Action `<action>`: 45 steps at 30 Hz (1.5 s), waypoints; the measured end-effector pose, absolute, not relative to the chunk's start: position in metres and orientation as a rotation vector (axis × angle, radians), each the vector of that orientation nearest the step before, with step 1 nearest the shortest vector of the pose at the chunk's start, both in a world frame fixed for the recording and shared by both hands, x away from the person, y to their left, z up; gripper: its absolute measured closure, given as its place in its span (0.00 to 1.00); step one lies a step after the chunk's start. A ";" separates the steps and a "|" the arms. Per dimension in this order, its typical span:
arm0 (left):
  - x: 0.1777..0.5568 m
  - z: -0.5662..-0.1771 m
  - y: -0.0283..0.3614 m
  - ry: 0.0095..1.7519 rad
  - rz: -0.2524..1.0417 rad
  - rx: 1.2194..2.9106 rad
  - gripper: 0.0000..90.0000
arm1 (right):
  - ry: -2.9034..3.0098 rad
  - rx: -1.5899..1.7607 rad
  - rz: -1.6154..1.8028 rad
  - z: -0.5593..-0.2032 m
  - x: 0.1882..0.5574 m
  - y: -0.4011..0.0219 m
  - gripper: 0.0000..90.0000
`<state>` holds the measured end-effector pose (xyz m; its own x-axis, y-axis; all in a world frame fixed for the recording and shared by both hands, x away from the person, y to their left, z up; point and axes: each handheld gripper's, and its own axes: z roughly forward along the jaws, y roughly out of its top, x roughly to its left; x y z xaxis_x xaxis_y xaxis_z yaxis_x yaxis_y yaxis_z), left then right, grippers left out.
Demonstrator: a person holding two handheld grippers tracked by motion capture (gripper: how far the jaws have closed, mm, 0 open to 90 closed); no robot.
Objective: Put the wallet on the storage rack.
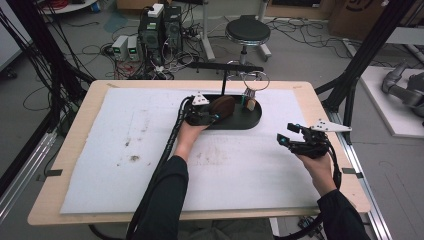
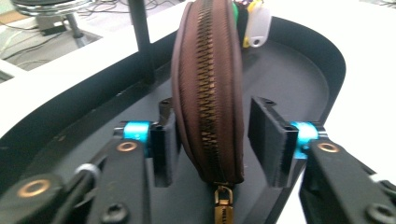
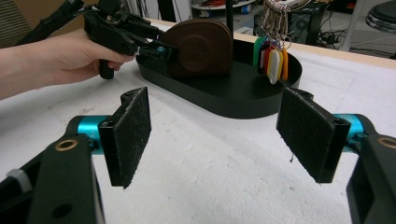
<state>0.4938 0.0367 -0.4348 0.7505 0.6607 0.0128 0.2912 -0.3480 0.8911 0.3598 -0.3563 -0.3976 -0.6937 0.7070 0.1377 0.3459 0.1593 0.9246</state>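
Table [image 1: 75, 150] with white mat [image 1: 125, 175]; on the mat, a black oval tray [image 1: 252, 120] with a thin post, a bunch of coloured key tags [image 3: 271, 58] hanging at its far end. Brown zipped pouch [image 2: 208, 88], standing on edge in the tray, between the jaws of the left gripper [image 2: 212, 140], whose pads stand just apart from its sides. Right gripper [image 3: 215, 135], jaws spread wide with nothing between them, above bare mat, well apart from the tray.

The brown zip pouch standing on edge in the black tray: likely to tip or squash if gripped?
Brown zip pouch stands on its narrow zipped edge, so it probably tips once unsupported. It looks soft-sided, likely yielding under the left gripper, whose pads stand slightly apart from it.
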 end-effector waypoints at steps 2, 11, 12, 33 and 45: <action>0.494 -0.433 0.039 0.757 0.469 1.943 0.50 | 2.117 1.014 1.545 -0.397 0.359 -0.356 0.30; 0.482 -0.414 0.049 0.814 0.524 1.969 0.34 | 2.117 1.012 1.541 -0.397 0.359 -0.356 0.30; 0.479 -0.412 0.049 0.804 0.540 1.961 0.34 | 2.118 1.013 1.539 -0.397 0.359 -0.356 0.30; 0.395 -0.377 0.115 0.722 0.538 1.833 0.30 | 2.127 1.017 1.520 -0.398 0.359 -0.356 0.30; 0.347 -0.383 0.163 0.754 0.517 1.783 0.24 | 2.154 0.992 1.479 -0.398 0.357 -0.351 0.29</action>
